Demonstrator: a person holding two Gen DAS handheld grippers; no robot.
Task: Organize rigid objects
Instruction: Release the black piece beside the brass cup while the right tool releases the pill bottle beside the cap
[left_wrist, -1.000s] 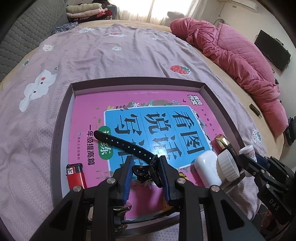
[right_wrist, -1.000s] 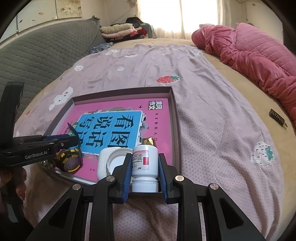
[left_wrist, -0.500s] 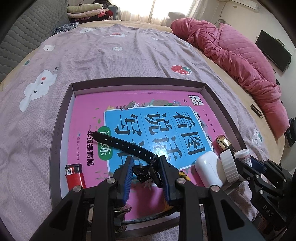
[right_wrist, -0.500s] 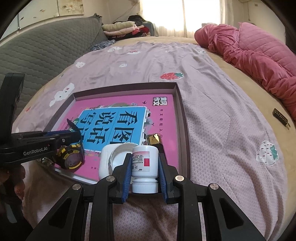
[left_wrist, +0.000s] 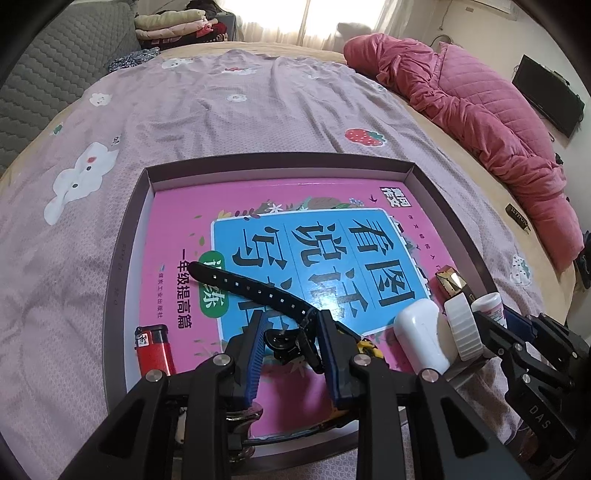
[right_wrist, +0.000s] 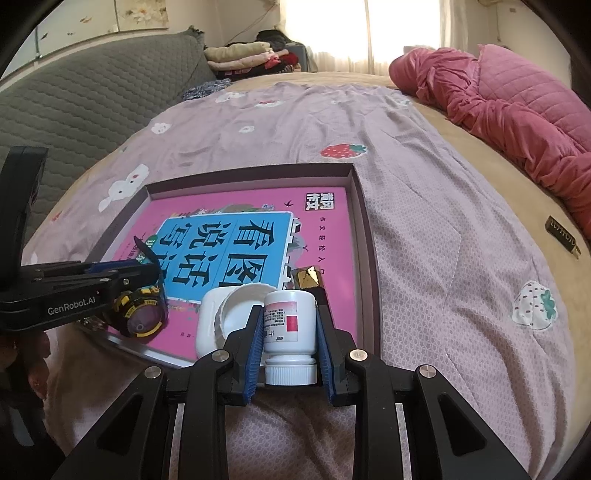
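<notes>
While the right gripper (right_wrist: 289, 334) clamps one white pill bottle (right_wrist: 290, 325) between its fingers at the tray's near edge, the left gripper (left_wrist: 291, 341) pinches one black-strapped watch (left_wrist: 258, 291) over the pink book (left_wrist: 295, 236); the tray (left_wrist: 125, 236) also holds one red lighter (left_wrist: 155, 349), one white jar (left_wrist: 421, 339) and one gold-capped item (left_wrist: 450, 282)

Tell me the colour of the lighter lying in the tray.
Red plastic lighter; clearest in the left wrist view.

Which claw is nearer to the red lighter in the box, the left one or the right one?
Left. The left claw, shut on the watch, is just beside the red lighter. The right claw holds the white pill bottle at the box's opposite side.
</notes>
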